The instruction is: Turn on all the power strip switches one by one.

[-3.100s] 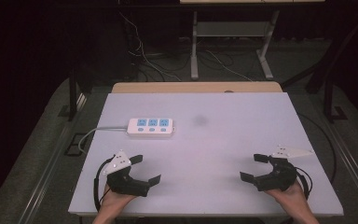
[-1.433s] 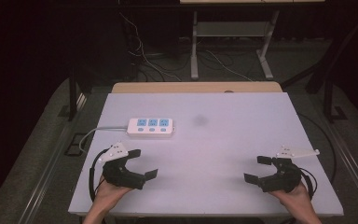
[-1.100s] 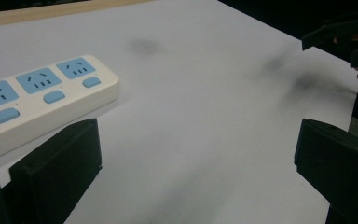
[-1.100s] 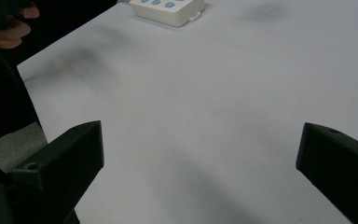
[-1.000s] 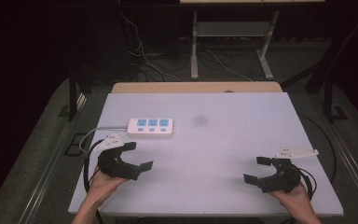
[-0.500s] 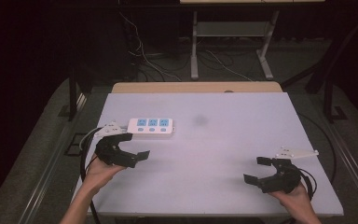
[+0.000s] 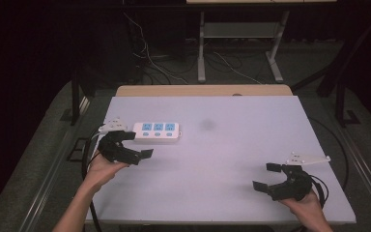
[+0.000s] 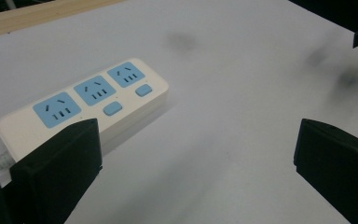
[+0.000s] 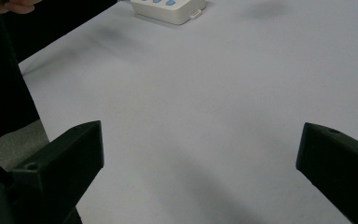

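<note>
Near the desk's left edge, our left gripper (image 7: 131,145) sits jaws spread beside the power strip (image 7: 157,131); right gripper (image 7: 269,178) spread too.

A recording lab or studio is suggested: a plain white table (image 7: 232,159) is set on grey carpet (image 7: 43,145) amid black surroundings, loose cables (image 7: 149,53) are strewn on the floor behind it, and a metal stand (image 7: 241,34) is placed beyond.
</note>
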Motion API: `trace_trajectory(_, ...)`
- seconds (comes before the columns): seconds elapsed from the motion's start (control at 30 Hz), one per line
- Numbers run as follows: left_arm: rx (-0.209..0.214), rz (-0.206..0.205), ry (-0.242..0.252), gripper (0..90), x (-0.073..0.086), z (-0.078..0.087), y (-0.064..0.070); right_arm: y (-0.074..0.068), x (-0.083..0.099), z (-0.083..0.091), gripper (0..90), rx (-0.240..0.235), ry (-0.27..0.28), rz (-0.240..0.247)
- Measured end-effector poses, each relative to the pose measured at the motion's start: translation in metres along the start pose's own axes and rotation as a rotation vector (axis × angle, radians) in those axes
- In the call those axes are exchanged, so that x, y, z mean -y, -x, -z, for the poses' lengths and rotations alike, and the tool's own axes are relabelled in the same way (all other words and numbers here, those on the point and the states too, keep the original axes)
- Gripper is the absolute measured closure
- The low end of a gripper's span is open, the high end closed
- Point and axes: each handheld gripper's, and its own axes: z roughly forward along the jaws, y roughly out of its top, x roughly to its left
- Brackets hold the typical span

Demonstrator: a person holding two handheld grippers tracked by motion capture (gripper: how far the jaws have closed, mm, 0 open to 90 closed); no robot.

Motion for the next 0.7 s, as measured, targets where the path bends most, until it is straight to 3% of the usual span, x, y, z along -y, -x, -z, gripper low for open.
trace_trajectory(0.7, -0.027, 0.005, -0.05, 0.9, -0.015, -0.008, -0.029, 0.0, 0.001, -0.003, 0.5, -0.005, -0.004, 0.002)
